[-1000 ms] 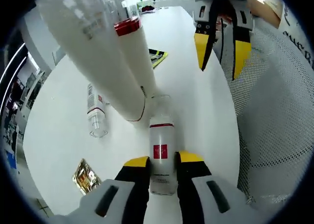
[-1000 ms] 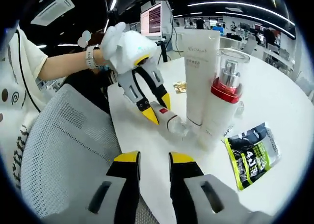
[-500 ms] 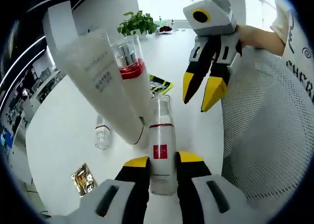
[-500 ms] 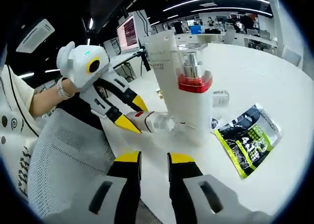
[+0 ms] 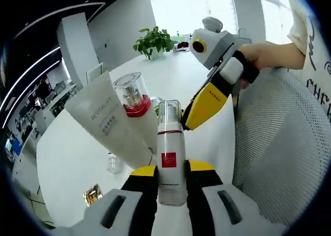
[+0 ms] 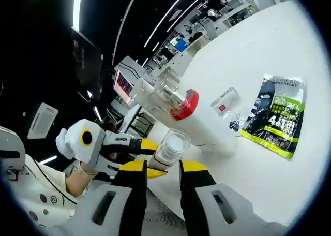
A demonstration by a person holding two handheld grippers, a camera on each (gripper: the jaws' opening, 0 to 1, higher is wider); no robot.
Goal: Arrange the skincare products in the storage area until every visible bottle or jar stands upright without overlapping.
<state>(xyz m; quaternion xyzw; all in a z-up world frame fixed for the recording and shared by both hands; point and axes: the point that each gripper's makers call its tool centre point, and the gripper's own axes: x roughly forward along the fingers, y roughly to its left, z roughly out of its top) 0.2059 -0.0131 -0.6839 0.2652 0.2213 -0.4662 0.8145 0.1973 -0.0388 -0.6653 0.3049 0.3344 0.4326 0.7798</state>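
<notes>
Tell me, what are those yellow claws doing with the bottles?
A person is tidying skincare bottles on a white table. The left gripper is shut on a small bottle with a clear cap, held upright. The right gripper holds nothing. A white tube and a red-collared bottle already stand together. Another small bottle lies on its side, beside a green packet.

both views face each other closely, sharing the red-collared bottle (image 5: 135, 104) (image 6: 182, 107).

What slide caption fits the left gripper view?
Left gripper grips a clear-capped white bottle beside a tube and a red-collared bottle.
</notes>
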